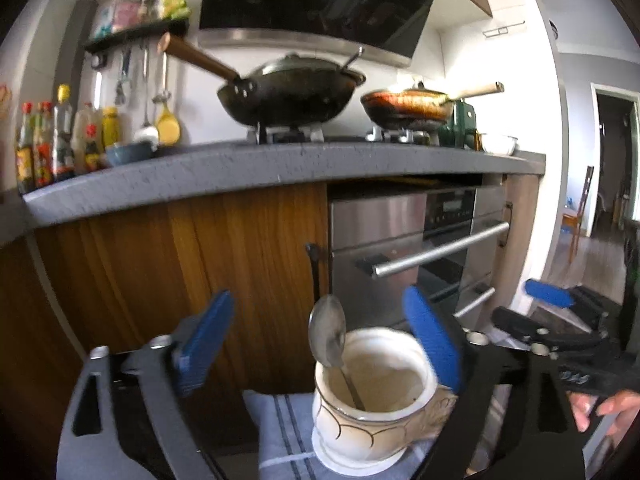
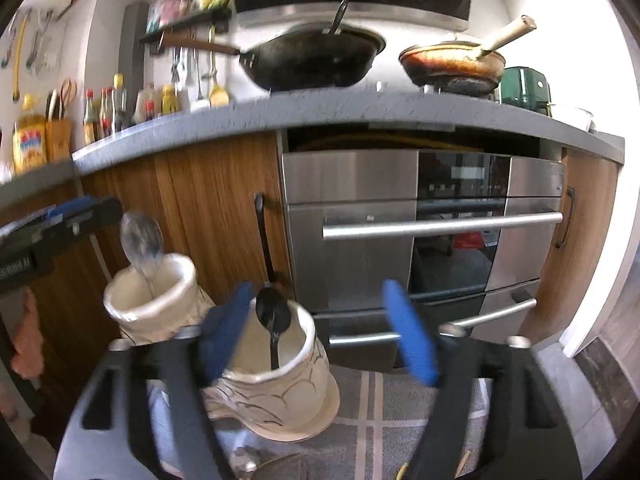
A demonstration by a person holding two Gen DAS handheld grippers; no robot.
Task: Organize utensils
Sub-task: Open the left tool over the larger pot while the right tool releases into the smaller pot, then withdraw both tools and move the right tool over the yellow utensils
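Observation:
Two cream ceramic holders stand on a striped cloth. In the left wrist view one holder (image 1: 374, 396) has a silver spoon (image 1: 328, 334) standing in it, bowl up. My left gripper (image 1: 320, 344) is open, its blue pads either side of this holder. In the right wrist view the same holder (image 2: 154, 300) with the silver spoon (image 2: 141, 238) is at left, and a second holder (image 2: 280, 376) holds a black spoon (image 2: 273, 314). My right gripper (image 2: 318, 332) is open and empty just above the second holder. It also shows in the left wrist view (image 1: 552, 300).
A grey counter (image 1: 280, 172) carries a black wok (image 1: 288, 92), a frying pan (image 1: 408, 106) and sauce bottles (image 1: 52, 140). Below are wooden cabinet doors (image 1: 180, 264) and a steel oven (image 2: 420, 232) with bar handles. The striped cloth (image 2: 400, 408) lies underneath.

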